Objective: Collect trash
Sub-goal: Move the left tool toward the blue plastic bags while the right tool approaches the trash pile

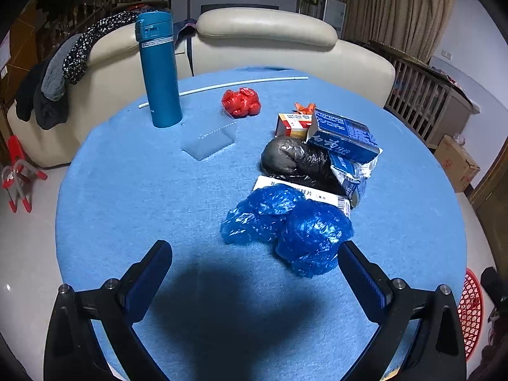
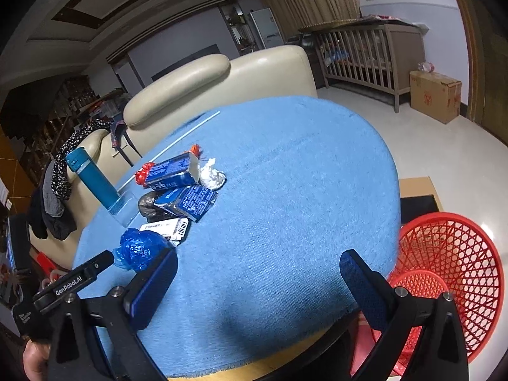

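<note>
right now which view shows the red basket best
The right wrist view: the red basket shows nearly whole, open mouth and lattice wall, on the floor beside the table. The left wrist view catches only a sliver at its right edge.

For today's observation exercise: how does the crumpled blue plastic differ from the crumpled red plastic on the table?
The blue plastic looks bulkier, in two lumps; the red plastic is one compact wad. The blue plastic lies just ahead of the open left gripper against a white box; the red plastic sits apart, farther back near the flask. Both are crumpled, shiny and lie on the blue tablecloth.
</note>
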{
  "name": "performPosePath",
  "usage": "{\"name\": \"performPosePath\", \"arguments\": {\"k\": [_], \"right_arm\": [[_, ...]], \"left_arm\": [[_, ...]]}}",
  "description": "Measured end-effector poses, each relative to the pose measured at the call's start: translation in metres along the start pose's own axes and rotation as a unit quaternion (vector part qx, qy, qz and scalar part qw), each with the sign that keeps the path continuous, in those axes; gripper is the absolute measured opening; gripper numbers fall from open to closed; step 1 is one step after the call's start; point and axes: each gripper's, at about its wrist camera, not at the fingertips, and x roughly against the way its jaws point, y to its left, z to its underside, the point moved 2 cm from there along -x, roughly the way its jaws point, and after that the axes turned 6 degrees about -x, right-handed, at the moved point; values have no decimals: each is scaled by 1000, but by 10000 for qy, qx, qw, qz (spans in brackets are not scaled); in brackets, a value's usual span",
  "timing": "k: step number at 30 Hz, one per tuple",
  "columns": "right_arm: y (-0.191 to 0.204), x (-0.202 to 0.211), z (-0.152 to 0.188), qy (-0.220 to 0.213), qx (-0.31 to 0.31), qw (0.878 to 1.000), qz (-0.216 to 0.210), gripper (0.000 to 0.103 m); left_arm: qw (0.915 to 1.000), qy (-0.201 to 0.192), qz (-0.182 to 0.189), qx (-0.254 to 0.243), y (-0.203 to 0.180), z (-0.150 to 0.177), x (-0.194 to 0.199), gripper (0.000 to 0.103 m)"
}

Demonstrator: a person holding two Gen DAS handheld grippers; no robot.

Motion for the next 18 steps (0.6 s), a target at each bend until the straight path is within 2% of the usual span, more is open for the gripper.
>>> {"name": "performPosePath", "arguments": {"k": [11,18], "right_arm": [[-8,-12,-4,108,-102,9999,26,103],[-16,-18,-10,157,-201,9996,71,103]], "left_arm": [[9999,106,48,-104,-26,-18,-14,103],[9990,414,-66,158,-36,-22,-46,103]]}}
